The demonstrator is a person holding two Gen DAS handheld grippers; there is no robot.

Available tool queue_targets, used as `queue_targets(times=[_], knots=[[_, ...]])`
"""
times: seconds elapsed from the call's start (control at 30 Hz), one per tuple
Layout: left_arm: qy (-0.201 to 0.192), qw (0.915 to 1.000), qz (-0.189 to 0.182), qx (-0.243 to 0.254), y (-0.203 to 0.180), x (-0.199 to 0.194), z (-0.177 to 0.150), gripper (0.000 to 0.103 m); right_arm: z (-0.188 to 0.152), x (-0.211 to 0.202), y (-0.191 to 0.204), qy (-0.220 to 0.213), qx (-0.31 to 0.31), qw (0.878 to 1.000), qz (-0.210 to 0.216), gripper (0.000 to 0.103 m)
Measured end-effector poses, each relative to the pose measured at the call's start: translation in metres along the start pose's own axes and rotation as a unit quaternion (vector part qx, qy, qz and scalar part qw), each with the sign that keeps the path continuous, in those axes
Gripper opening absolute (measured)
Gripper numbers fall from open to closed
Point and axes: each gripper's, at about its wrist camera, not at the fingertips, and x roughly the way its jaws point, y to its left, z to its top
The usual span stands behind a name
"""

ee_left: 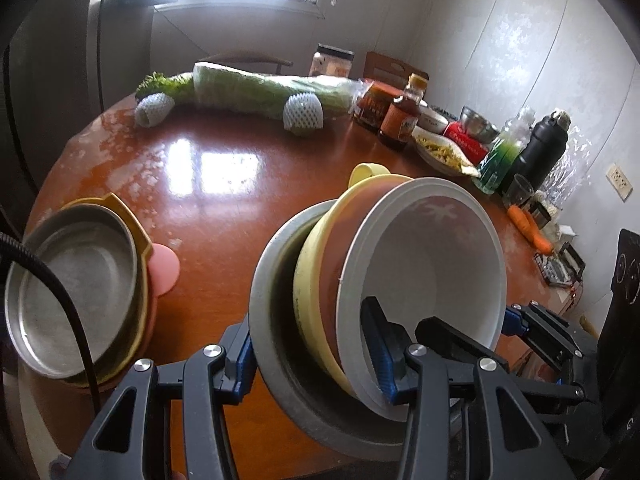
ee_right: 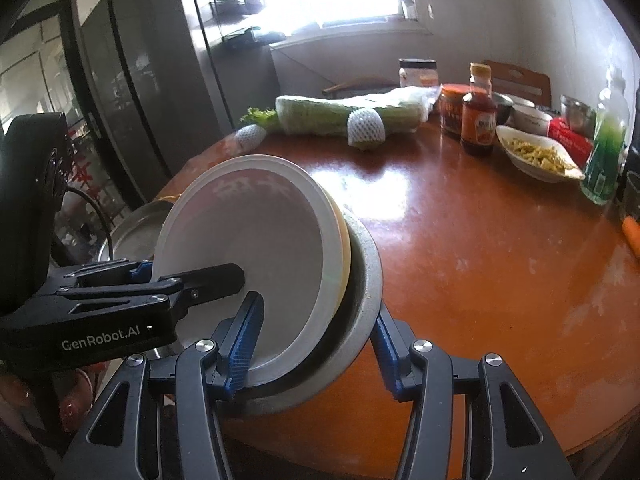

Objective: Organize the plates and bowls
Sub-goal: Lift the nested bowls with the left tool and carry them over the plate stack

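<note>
We hold one nested stack between both grippers: a white bowl (ee_left: 424, 264) inside a yellow bowl (ee_left: 316, 280), inside a grey metal basin (ee_left: 272, 320). The stack is tilted steeply on edge above the worktop (ee_left: 224, 184).

The left gripper (ee_left: 316, 354) is clenched across the near walls, one finger outside the basin, the other inside the white bowl. The right gripper (ee_right: 316, 344) grips the opposite side the same way.

Risks, as we judge them:
- The bowls sit loose; more tilt could slide the white one out.
- Uneven lifting between hands could twist the stack from the pads.
- The metal plate stack (ee_left: 76, 288) at left is near; a swing could knock it.
</note>
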Motion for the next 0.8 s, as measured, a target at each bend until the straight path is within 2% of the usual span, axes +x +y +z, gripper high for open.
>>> queue_targets(times=[0.43,0.8], knots=[[-0.030,0.9994,0.011,-0.011,0.023,-0.038,0.002,0.047,0.015,-0.013,0.037,-0.020,-0.027,0.999,0.008,0.055],[-0.053,0.9970,0.038,-0.042,0.069,-0.061,0.005,0.047,0.037,0.009,0.078,-0.018,-0.062,0.997,0.042,0.055]])
